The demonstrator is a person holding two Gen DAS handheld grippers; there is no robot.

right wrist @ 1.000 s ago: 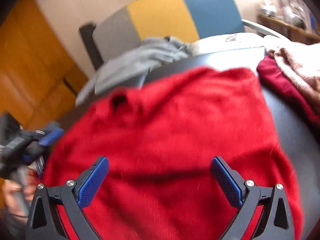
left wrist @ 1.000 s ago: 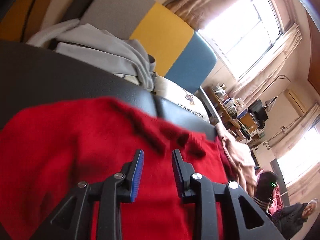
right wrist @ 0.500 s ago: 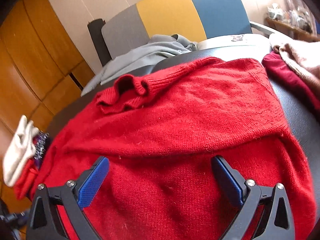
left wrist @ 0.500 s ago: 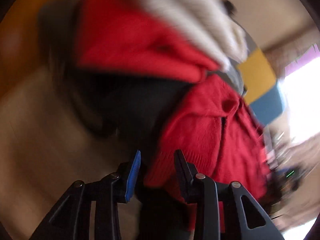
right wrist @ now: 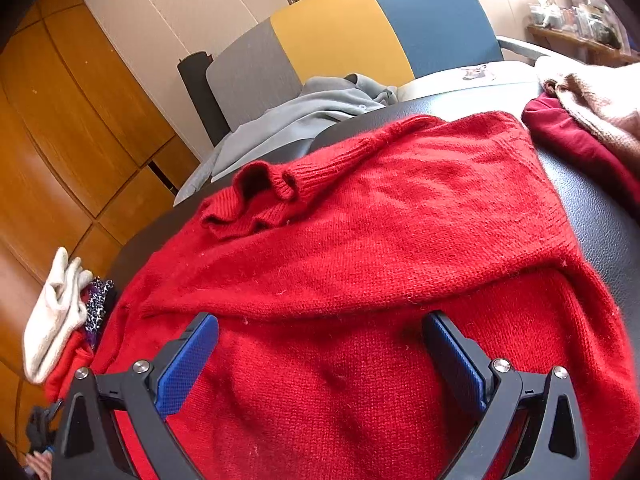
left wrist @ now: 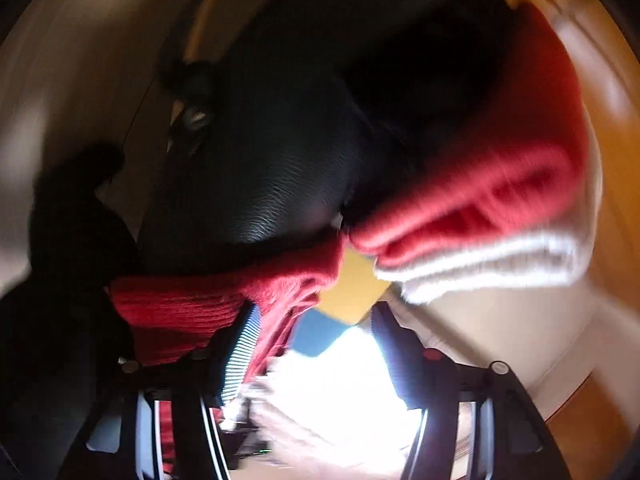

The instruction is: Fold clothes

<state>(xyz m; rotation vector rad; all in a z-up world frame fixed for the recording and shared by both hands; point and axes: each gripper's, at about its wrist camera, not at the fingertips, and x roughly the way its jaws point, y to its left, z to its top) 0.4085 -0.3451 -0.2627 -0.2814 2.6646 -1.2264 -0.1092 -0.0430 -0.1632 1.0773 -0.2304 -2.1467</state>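
Lying spread over a black leather surface (right wrist: 592,196), a red sweater (right wrist: 360,264) is sitting beneath the wide-open right claw (right wrist: 320,356); the blurred left claw (left wrist: 316,344) is gaping beside its cuff.

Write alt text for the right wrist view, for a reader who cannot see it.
A red knitted sweater lies spread over a black padded surface, one sleeve folded across its body, with the open right tool hovering above its lower part. Behind it lie a grey garment and a chair back in grey, yellow and blue.
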